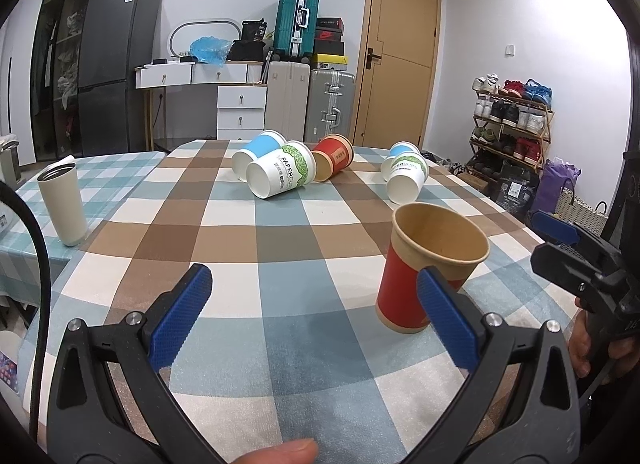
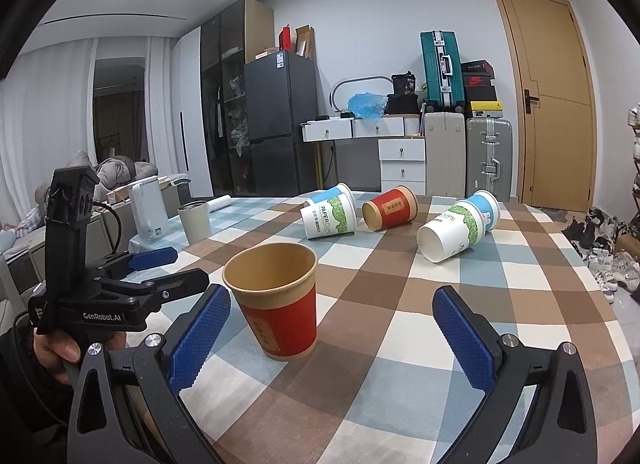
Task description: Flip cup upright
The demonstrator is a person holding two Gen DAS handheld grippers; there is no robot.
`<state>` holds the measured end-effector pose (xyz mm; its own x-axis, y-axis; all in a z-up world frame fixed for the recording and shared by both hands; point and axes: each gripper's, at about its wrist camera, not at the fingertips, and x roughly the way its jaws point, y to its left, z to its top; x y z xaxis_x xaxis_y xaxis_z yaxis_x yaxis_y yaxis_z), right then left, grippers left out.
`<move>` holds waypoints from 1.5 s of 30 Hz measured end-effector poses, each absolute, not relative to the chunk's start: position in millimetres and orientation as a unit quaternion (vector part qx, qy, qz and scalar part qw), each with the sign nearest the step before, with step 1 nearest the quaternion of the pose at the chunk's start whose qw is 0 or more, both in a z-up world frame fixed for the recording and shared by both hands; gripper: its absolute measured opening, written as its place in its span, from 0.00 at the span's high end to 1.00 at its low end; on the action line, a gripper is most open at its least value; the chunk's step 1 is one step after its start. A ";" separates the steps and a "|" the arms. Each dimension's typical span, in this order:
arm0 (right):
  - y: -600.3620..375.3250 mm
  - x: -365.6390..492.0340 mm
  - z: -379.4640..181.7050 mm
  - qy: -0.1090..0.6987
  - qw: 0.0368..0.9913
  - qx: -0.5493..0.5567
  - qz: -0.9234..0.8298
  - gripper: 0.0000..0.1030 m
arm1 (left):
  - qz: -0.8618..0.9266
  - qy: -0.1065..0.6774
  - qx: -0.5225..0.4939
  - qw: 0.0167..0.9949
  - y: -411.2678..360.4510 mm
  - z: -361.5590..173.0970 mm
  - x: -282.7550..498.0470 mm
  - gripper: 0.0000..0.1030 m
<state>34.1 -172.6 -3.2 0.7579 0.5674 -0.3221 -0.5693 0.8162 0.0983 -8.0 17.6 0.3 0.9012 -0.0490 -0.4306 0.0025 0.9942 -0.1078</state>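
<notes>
A red and tan paper cup [image 1: 424, 268] stands upright on the checked tablecloth; it also shows in the right wrist view [image 2: 276, 300]. My left gripper [image 1: 316, 300] is open and empty, the cup just beyond its right finger. My right gripper [image 2: 332, 328] is open and empty, the cup just ahead between its fingers, nearer the left one. Further back several cups lie on their sides: a green-print cup [image 1: 280, 173], a blue cup [image 1: 256, 151], a red cup [image 1: 334, 155] and a green and blue pair [image 1: 406, 173].
A beige tumbler [image 1: 64, 203] stands upright at the table's left. The table's far edge [image 1: 280, 141] faces suitcases, drawers and a door. A shoe rack [image 1: 512, 119] stands to the right. A white kettle [image 2: 150, 209] stands left of the table.
</notes>
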 end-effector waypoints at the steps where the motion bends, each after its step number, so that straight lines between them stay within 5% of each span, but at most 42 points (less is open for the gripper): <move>1: -173.0 33.9 -3.2 0.171 0.938 -0.002 0.303 0.00 | -0.013 0.221 -0.052 0.974 17.4 0.5 -8.5 0.01; 45: -171.0 33.8 -6.5 0.176 0.937 0.000 0.302 0.00 | -0.014 0.218 -0.049 0.975 15.1 1.3 -9.9 0.01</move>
<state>33.8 -171.0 -6.5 0.7556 0.5663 -0.3293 -0.5666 0.8173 0.1053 -9.9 15.1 1.3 0.9042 -0.0481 -0.4244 0.0051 0.9948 -0.1018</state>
